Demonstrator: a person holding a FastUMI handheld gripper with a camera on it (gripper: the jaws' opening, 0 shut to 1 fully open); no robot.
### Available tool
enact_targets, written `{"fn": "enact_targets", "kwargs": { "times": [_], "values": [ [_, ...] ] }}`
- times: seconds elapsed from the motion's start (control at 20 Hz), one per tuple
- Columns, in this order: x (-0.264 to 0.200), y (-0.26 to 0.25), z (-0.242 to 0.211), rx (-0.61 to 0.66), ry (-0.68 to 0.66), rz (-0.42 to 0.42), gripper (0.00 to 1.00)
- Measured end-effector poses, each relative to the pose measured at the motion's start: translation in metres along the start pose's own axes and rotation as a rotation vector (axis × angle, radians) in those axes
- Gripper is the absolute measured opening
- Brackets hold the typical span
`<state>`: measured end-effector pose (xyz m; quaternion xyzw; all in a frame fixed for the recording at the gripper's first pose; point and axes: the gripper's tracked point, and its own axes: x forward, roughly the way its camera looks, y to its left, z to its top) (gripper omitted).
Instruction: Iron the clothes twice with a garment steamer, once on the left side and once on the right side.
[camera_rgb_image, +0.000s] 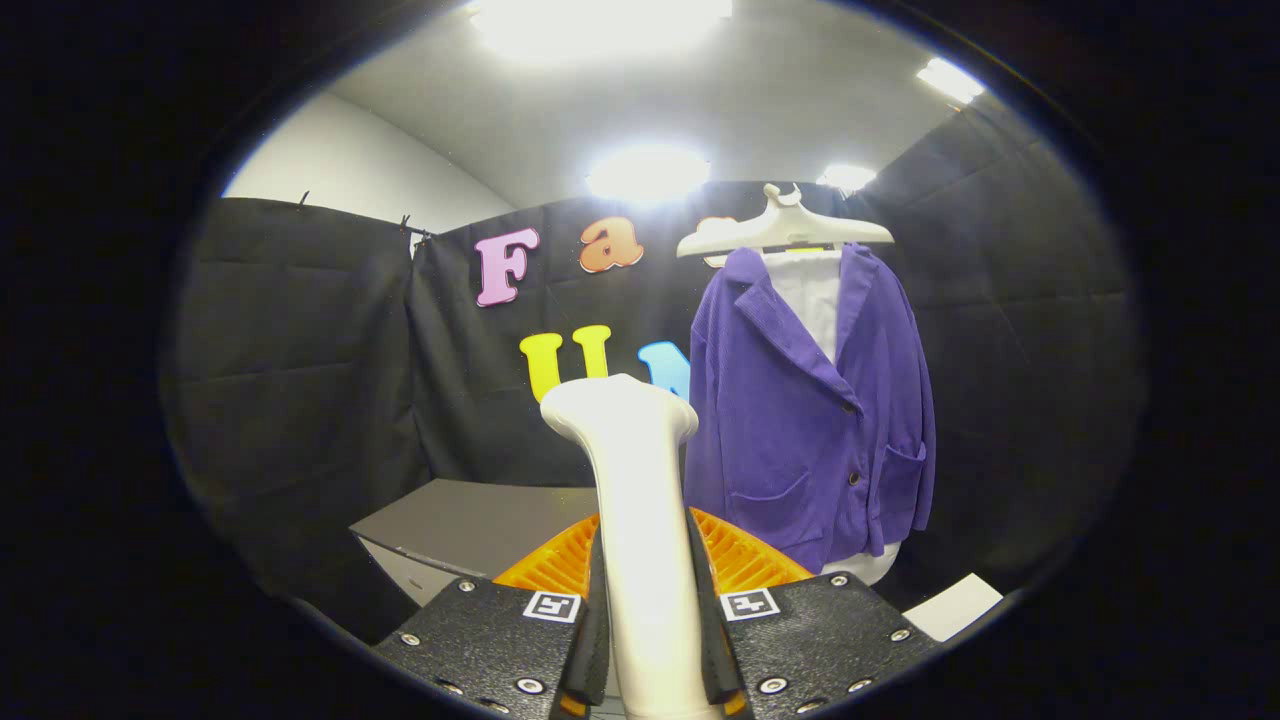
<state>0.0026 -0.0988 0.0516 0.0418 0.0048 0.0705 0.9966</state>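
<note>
My only view rides on the gripper (650, 640) and looks forward and slightly upward along its two fingers, which sit closest to the lens. Past them I face the booth's back wall and the purple jacket (812, 410) hanging well ahead, with the ceiling lights (648, 172) at the top of view.

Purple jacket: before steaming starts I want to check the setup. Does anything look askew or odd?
Nothing stands out. The purple jacket hangs straight on its white hanger, buttoned. The tool is shut on the white steamer, upright and short of the jacket.
</note>
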Motion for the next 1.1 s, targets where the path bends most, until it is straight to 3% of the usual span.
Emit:
{"fn": "enact_targets", "kwargs": {
  "times": [0.3, 0.5, 0.75, 1.1],
  "values": [
    [0.009, 0.041, 0.011, 0.004, -0.038, -0.048, 0.36],
    [0.017, 0.041, -0.016, -0.089, 0.001, -0.128, 0.36],
    [0.014, 0.046, -0.044, -0.118, 0.045, -0.171, 0.35],
    [0.003, 0.077, -0.065, -0.146, 0.072, -0.15, 0.35]
  ]
}}
